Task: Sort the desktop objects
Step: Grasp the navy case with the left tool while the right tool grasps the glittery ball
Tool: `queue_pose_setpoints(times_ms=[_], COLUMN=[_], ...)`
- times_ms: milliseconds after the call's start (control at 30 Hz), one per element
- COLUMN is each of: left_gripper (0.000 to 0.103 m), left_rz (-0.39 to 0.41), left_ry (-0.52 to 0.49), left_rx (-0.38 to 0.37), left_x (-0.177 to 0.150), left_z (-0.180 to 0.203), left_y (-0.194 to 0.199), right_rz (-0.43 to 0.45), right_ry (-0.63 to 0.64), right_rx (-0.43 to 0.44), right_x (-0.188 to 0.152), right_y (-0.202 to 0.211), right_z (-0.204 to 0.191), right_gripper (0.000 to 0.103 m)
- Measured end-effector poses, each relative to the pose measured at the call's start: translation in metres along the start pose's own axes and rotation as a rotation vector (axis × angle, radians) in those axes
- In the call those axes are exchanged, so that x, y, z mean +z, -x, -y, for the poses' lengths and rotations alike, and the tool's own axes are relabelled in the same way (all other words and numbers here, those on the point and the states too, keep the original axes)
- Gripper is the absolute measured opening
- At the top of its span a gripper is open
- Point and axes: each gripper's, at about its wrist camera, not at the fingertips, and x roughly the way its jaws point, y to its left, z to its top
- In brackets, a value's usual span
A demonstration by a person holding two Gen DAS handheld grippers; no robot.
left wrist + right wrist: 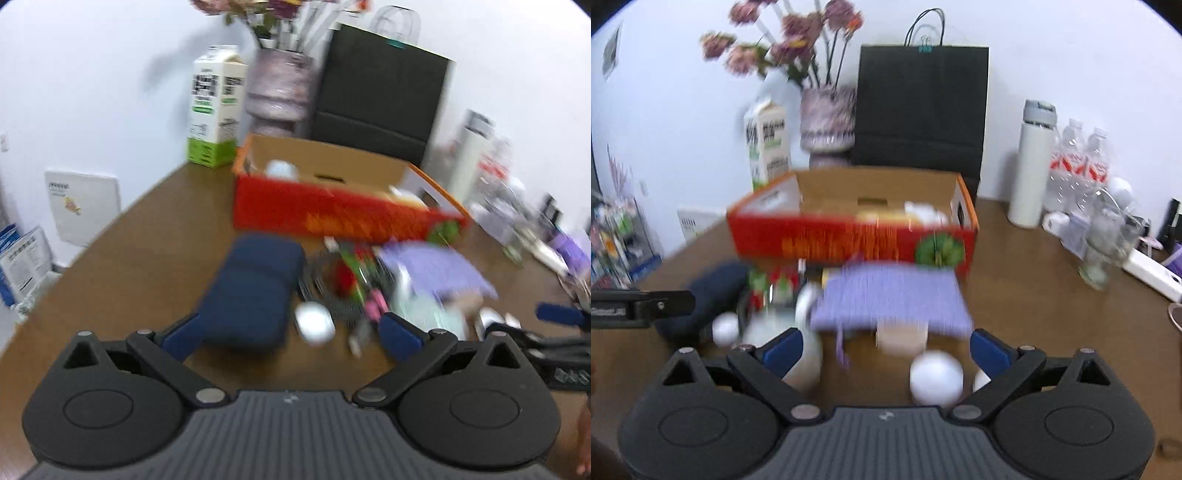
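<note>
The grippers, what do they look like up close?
Both look alike. The left gripper and the right gripper each have a ribbed dark grey body, two round black discs at the sides, black link arms with silver pins, and blue pads on the fingertips. No cables or sleeves show.

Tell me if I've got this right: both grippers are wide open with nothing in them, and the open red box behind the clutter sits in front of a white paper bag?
Not quite. The paper bag behind the red box is black, as the right wrist view shows. The rest holds: the left gripper and right gripper are open and empty.
</note>
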Motion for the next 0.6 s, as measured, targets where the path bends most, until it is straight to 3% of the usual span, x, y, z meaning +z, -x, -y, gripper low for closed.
queue_pose_setpoints(times_ms=[100, 200, 600], left_gripper=[0.103, 0.103, 0.103], left_rz=[0.018, 0.040, -0.001], left_ry=[-0.048, -0.083, -0.040], left_rx=[0.010, 0.005, 0.003], left_x=[-0.030, -0.044, -0.050], left_z=[0.006, 0.007, 0.002], left_y=[0.013, 0.018, 0.012], right_rz=[-0.005, -0.021, 0.007], right_ry=[-0.011, -0.024, -0.069], right_rx=[-0.013, 0.059, 0.086], right_x=[-0.033, -0.050, -0.065], right_y=[0.007, 0.014, 0.020], right_z=[-0.008, -0.009, -0.009], right_gripper=[0.097, 0.097, 0.096])
